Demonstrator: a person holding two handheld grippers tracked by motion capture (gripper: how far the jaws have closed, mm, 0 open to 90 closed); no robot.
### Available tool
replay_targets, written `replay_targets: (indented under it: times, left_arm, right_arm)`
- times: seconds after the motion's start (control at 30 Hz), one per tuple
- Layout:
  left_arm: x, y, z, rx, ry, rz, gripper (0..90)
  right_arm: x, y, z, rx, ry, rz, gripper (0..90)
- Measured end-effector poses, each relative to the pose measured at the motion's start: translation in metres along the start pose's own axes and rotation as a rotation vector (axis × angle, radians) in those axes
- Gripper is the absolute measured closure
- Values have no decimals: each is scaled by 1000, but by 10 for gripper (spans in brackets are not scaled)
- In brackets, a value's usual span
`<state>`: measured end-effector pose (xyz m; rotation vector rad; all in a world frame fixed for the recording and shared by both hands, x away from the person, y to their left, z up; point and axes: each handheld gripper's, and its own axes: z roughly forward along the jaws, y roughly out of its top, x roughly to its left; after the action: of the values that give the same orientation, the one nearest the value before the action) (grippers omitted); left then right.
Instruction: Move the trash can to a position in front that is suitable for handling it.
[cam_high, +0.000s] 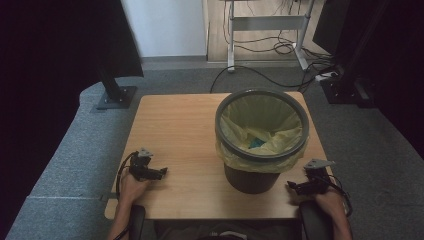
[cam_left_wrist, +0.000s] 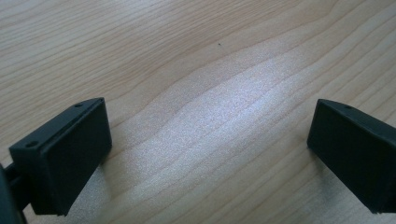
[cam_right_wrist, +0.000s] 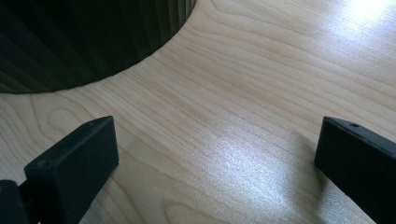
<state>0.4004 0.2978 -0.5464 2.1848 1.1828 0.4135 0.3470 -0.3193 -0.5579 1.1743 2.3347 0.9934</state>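
A grey carpeted floor (cam_high: 70, 145) surrounds the light wooden table (cam_high: 175, 130), with a white wall (cam_high: 170, 27) and metal desk frame (cam_high: 267, 22) behind.

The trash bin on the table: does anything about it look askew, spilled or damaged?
Nothing stands out. The trash bin stands upright on the table, its yellow liner folded over the rim, with something blue inside. Nothing is spilled.

table (cam_high: 175, 130) – light wood, smooth | bin (cam_high: 250, 181) – dark ribbed plastic | liner (cam_high: 280, 135) – thin yellow plastic
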Motion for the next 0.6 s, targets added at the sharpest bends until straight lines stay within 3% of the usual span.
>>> replay_targets:
  times: [0.2, 0.37, 0.6]
  left_arm:
    - [1, 0, -1, -7, -10, -8, 0]
    - [3, -1, -2, -23, -46, -37, 0]
    - [-1, 1, -2, -3, -53, -25, 0]
  right_arm:
    - [0, 0, 0, 0, 0, -1, 0]
    - [0, 0, 0, -1, 2, -1, 0]
    - [3, 0, -1, 8, 6, -3, 0]
